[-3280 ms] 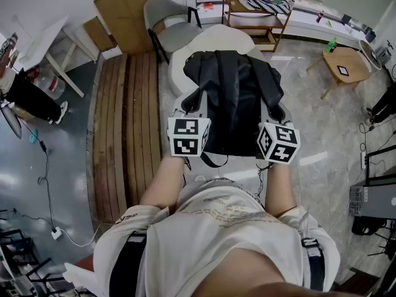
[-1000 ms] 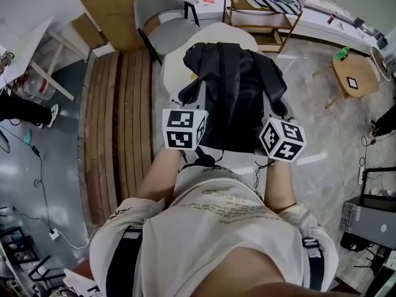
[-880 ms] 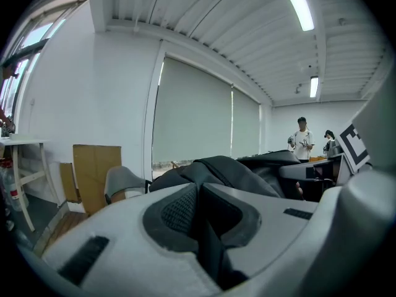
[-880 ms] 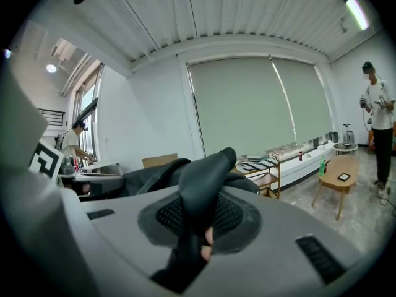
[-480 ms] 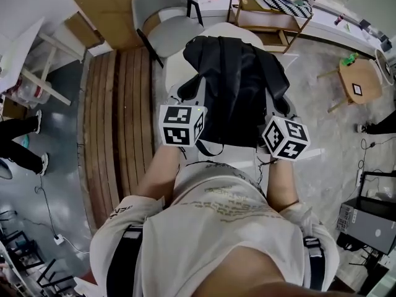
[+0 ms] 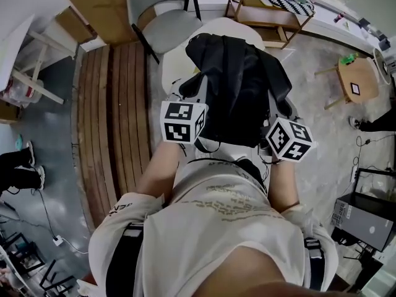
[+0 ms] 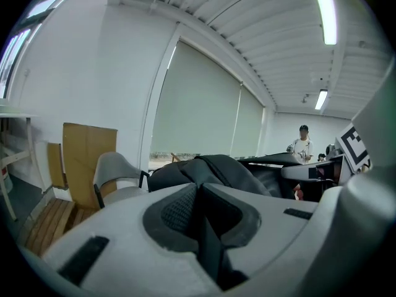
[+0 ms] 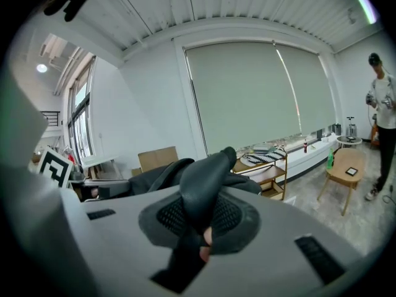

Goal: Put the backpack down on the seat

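Backpack nearly home: a person holds a black backpack point(image 6: 238, 85) out above a white seat point(image 6: 170, 64), the left tongs point(image 7: 199, 210) pinching a thin strap point(image 7: 209, 252), the right tongs point(image 8: 197, 218) clamped on a padded strap point(image 8: 201, 178). Lowering appears under way, though contact with the seat cannot be told. The next move probably calls for easing it down level, then letting go.

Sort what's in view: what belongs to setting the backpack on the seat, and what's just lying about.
Job in hand: backpack, white seat, left gripper, right gripper, both shut on the backpack.

Lying about: grey chair, cardboard sheet, wooden shelf, small round table.
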Demonstrator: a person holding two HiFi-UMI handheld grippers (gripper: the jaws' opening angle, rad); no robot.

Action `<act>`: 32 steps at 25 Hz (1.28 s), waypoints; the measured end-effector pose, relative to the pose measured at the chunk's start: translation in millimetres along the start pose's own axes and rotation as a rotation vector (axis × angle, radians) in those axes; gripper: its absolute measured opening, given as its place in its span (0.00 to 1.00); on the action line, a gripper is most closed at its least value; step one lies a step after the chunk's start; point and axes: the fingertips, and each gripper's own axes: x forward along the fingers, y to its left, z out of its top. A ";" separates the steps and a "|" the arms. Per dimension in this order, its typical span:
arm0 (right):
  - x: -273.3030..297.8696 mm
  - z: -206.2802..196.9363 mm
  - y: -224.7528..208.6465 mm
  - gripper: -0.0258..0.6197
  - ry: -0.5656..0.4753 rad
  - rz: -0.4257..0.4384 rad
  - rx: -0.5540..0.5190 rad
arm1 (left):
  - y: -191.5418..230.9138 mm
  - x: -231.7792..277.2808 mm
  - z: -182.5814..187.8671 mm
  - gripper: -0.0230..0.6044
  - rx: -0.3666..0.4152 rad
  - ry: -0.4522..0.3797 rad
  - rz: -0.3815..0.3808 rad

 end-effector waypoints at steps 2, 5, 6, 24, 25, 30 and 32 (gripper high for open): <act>0.5 -2.3 -2.6 0.14 0.001 0.004 0.016 | -0.5 1.8 -3.7 0.11 -0.007 0.009 -0.001; 4.0 -2.4 -4.5 0.13 -0.008 0.017 0.031 | -0.9 1.4 -5.9 0.11 -0.005 0.019 0.004; 6.7 -0.6 -5.0 0.13 -0.011 0.024 0.034 | -0.6 1.3 -5.3 0.11 -0.004 0.019 0.008; 104.2 31.1 -22.4 0.12 0.026 0.203 -0.022 | 28.2 43.5 17.6 0.11 -0.058 -0.013 0.195; 112.4 32.7 -27.6 0.12 0.035 0.213 -0.020 | 28.1 50.5 17.7 0.11 -0.063 -0.008 0.204; 149.7 35.6 -50.9 0.12 0.086 0.275 -0.029 | 30.1 82.8 8.4 0.11 -0.108 0.049 0.235; 162.2 31.0 -57.5 0.12 0.112 0.293 -0.030 | 33.5 91.8 -0.6 0.11 -0.141 0.079 0.244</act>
